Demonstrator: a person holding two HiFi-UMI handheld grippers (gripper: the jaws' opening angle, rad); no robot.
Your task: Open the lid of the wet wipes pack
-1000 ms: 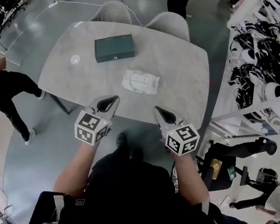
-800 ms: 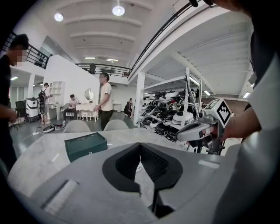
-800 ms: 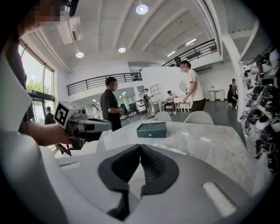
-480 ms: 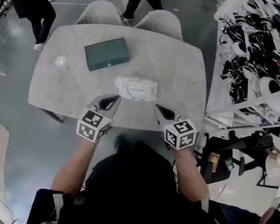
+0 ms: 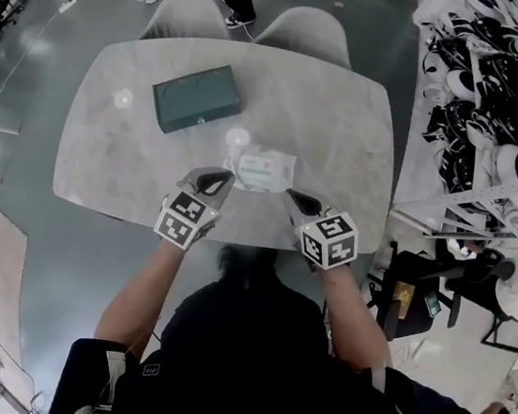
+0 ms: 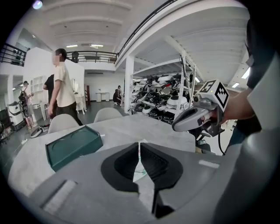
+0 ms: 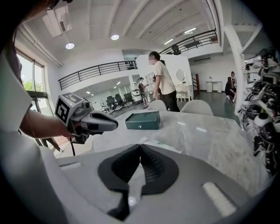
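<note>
The wet wipes pack lies flat near the front edge of the pale grey desk, between the left gripper and the right gripper, both with fingers clenched and empty. A green box lies farther back; shoe racks fill the room's right side.

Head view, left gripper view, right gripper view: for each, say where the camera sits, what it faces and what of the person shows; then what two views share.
Head view: on the person's head, steeply down at the table, wet wipes pack and green box; arms, left gripper, right gripper show.
Left gripper view: on the left gripper, along its shut jaws across the table; right hand shows.
Right gripper view: on the right gripper, along its shut jaws; left hand shows.
Shared: both gripper views show the green box.
</note>
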